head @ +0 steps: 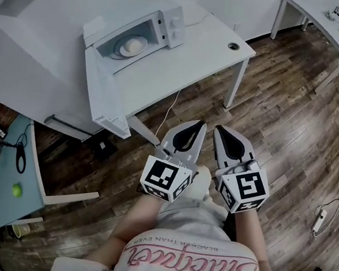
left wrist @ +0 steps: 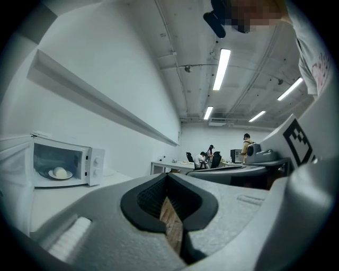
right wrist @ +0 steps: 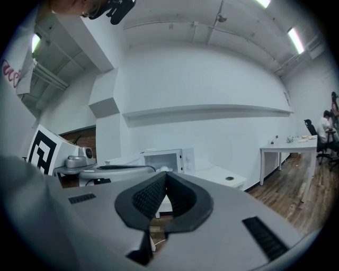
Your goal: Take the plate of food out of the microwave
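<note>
A white microwave [head: 152,28] stands on the white table [head: 198,49], its door [head: 104,93] swung open toward me. Inside it a plate [head: 131,47] holds a pale round piece of food. The left gripper view shows the microwave [left wrist: 87,166] and the plate [left wrist: 60,173] at the far left; the right gripper view shows the microwave [right wrist: 169,157] small, just above the jaws. My left gripper [head: 199,124] and right gripper [head: 218,129] hang side by side over the wooden floor, well short of the table. Both are shut with nothing between the jaws.
The table has a cable hole [head: 232,46] near its right corner. A second white desk [head: 319,18] stands at the back right. A teal side table [head: 10,161] with a green ball [head: 17,190] is at the left. A power strip [head: 320,221] lies on the floor at right.
</note>
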Tool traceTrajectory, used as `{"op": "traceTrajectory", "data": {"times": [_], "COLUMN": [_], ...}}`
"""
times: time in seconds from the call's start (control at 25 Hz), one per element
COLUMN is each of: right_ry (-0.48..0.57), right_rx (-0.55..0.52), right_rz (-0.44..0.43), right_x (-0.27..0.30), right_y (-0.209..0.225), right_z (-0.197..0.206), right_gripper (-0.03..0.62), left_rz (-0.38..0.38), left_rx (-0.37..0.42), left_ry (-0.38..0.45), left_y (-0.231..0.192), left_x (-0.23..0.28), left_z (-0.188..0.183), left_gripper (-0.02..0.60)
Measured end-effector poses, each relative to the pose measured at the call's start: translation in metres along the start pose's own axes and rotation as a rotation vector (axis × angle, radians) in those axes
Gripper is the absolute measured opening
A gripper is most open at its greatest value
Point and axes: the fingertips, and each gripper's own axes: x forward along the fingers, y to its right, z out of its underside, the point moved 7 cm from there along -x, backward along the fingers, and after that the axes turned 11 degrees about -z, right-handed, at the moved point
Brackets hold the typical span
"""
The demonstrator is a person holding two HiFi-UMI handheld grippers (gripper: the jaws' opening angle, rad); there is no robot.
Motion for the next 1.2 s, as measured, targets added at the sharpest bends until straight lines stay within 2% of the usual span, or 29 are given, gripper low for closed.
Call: {"op": "traceTrajectory", "data": {"times": [0.52,0.88,1.2], "right_ry": [-0.023,0.003,-0.009], "right_rx": [0.030,0.016,-0.054], "right_rz": [-0.067,-0.100,-0.191], "right_x": [0.035,0.067,0.103], "right_y": [0.016,0.036,0.036], "right_z": [0.016,0.002,-0.016], "right_gripper": [0.011,0.012,0.012], "left_rz": [-0.070,-0.122,-0.205], "left_rx": [-0.007,0.008,-0.013], "left_ry": [-0.046,-0.016,0.042], "left_y": [-0.023,-0.050,-0.079], "left_x": [0.019,0.039,0.055], "left_z": [0.019,0.008,-0.009], "left_gripper": [0.003,0.003,0.003]}}
